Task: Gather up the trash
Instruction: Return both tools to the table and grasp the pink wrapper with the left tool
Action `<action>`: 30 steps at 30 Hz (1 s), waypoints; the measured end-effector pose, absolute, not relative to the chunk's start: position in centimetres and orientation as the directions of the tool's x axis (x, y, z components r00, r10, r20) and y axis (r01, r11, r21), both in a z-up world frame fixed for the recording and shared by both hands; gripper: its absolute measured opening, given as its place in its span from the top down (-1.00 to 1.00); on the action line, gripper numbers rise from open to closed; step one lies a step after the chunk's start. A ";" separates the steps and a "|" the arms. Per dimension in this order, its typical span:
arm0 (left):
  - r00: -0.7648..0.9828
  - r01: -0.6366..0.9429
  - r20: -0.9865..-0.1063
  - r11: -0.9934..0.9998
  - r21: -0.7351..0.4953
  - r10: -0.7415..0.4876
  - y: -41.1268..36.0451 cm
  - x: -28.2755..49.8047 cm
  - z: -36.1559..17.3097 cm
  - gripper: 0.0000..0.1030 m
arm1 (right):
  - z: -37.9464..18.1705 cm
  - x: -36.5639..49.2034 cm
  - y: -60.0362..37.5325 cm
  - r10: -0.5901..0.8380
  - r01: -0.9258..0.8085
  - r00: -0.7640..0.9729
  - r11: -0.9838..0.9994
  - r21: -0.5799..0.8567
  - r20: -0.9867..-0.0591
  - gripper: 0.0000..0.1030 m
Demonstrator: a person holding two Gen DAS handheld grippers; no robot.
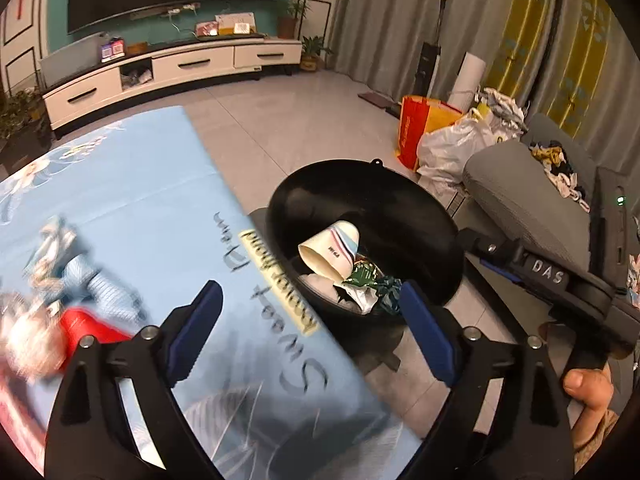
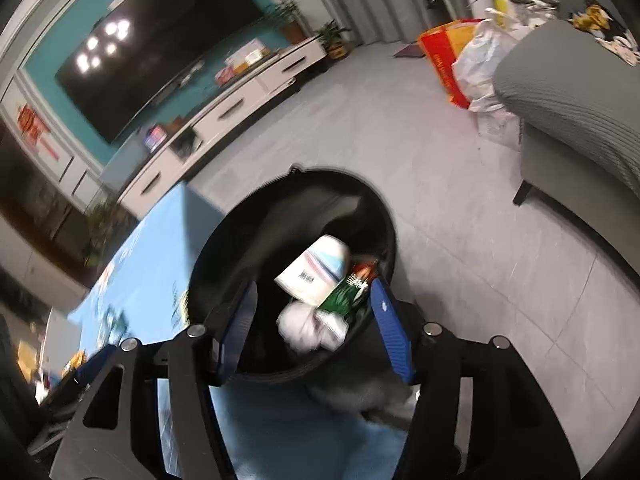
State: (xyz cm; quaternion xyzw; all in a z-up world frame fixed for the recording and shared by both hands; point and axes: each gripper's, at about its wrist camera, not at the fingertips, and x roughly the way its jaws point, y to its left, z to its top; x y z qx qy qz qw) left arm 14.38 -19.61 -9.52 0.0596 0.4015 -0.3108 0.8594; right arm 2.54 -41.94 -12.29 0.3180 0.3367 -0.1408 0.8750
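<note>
A black round trash bin (image 1: 400, 200) stands on the floor beside the blue-clothed table (image 1: 140, 220). Inside it lie a white paper cup (image 1: 330, 250), a green wrapper (image 1: 366, 274) and crumpled white paper (image 1: 356, 300). My left gripper (image 1: 310, 312) is open and empty over the table's edge, just left of the bin. My right gripper (image 2: 310, 320) is open and empty right above the bin (image 2: 248, 232); the cup (image 2: 316, 268), green wrapper (image 2: 346, 296) and white paper (image 2: 308, 326) show between its fingers. The right gripper's body also shows in the left wrist view (image 1: 560, 284).
A red item (image 1: 86, 326) and blurred things lie on the table's left part. A grey sofa (image 1: 528, 200) stands right of the bin, with white and orange bags (image 1: 440, 136) behind it. A TV cabinet (image 1: 168, 68) lines the far wall.
</note>
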 end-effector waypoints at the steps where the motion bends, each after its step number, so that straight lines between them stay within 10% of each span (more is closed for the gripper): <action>1: 0.494 0.578 -0.724 0.804 -0.140 -0.482 -18.7 13.5 -9.1 -0.77 | -12.2 2.3 -41.4 -0.016 0.446 0.735 0.764 0.465 -0.678 -0.27; 21: 0.693 0.002 -0.711 0.987 -0.163 -0.119 10.3 6.8 -7.6 -0.82 | -9.5 2.2 -21.2 0.370 -0.069 0.564 0.912 0.404 -0.739 -0.59; 30: 0.652 -0.002 -0.733 0.967 -0.256 -0.192 12.0 6.9 -10.4 -0.82 | -11.8 3.3 -13.1 0.366 -0.281 0.527 0.927 0.249 -0.767 -0.60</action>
